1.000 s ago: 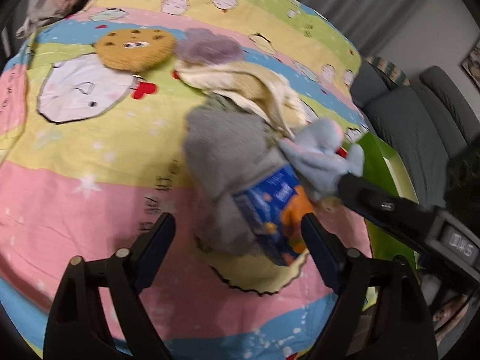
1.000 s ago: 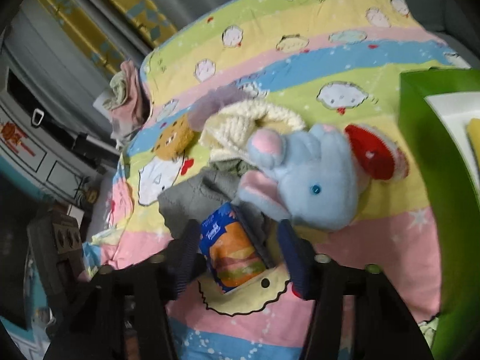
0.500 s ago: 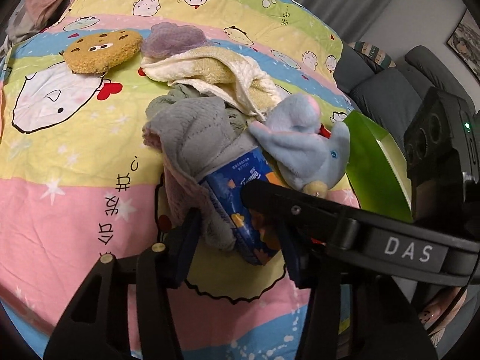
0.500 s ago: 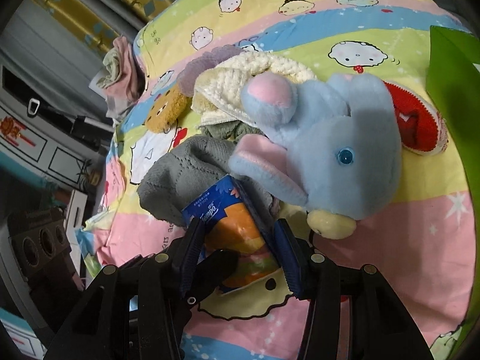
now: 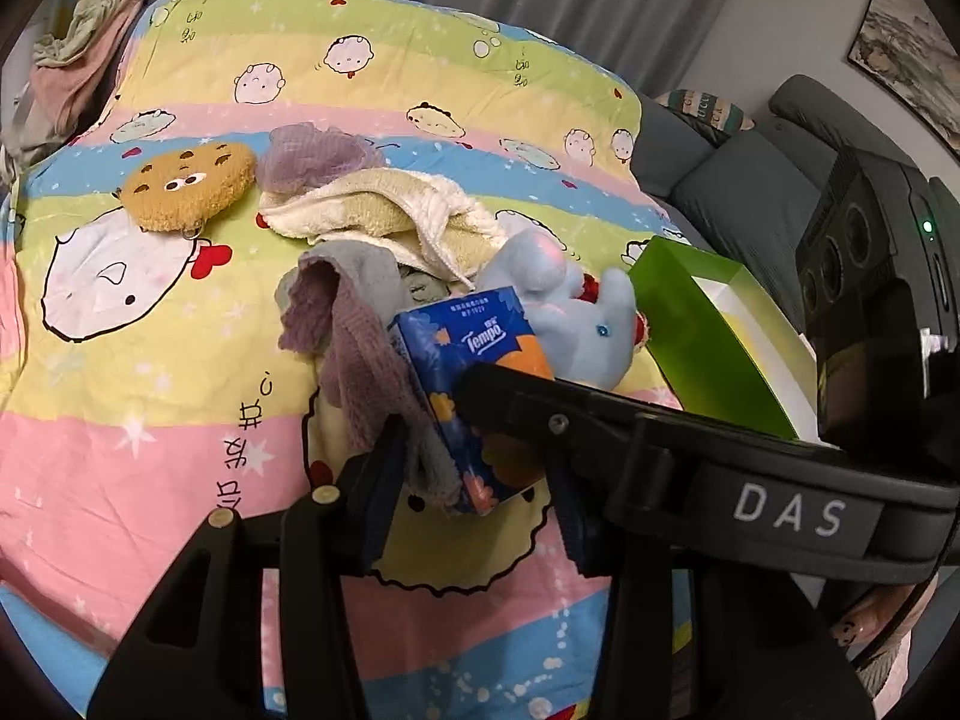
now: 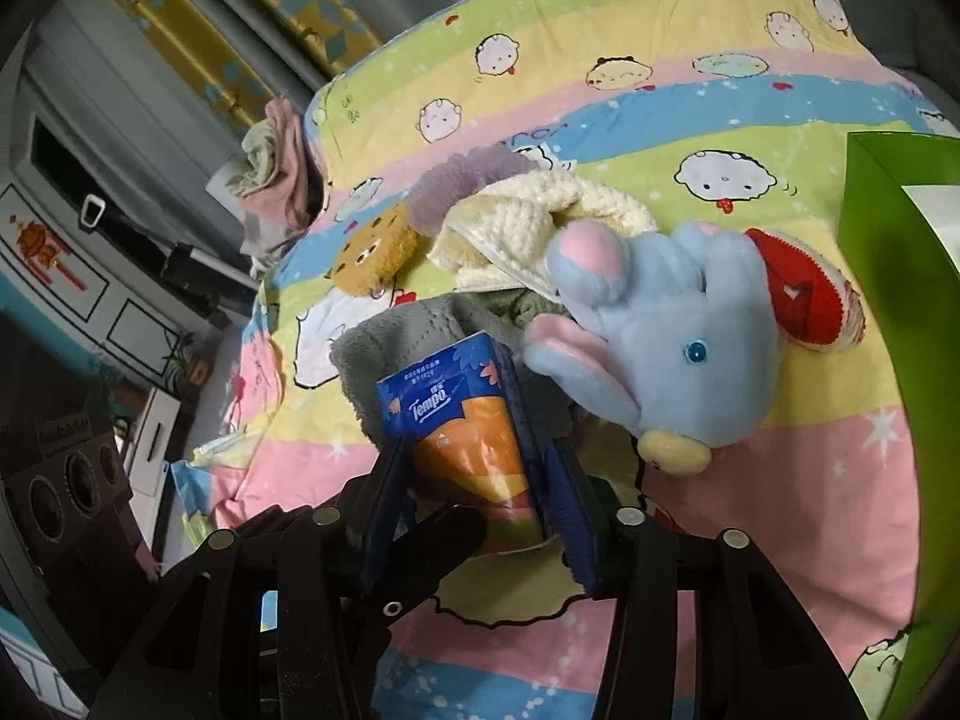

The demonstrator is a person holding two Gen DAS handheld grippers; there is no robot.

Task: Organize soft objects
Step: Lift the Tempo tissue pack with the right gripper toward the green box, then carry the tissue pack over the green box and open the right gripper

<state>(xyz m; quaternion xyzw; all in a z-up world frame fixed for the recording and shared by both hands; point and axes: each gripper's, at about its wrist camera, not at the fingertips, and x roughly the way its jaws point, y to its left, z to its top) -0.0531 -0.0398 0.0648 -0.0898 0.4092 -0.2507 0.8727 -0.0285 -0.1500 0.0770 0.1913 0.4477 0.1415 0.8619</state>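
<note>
A blue and orange tissue pack (image 5: 474, 348) (image 6: 456, 420) stands tilted on the striped bedspread, against a grey cloth (image 5: 354, 324) (image 6: 396, 336). My right gripper (image 6: 474, 480) has a pad on each side of the pack, and its jaws are closing. My left gripper (image 5: 477, 492) reaches in from the other side. Its jaws are closing too, with the cloth's lifted edge and the pack's lower end between them. The right gripper's arm crosses the left wrist view and hides the left gripper's right pad. A blue elephant plush (image 5: 570, 318) (image 6: 678, 348) lies just right of the pack.
A green box (image 5: 708, 336) (image 6: 894, 252) stands open at the right. Behind the pack lie a cream towel (image 5: 372, 204), a purple cloth (image 5: 318, 156), a cookie plush (image 5: 186, 192) and a red item (image 6: 804, 300). A grey sofa (image 5: 750, 192) borders the bed.
The left jaws narrowed from wide apart onto the cloth and pack, and the cloth's edge rose. The right gripper came across the left wrist view and closed in on the pack.
</note>
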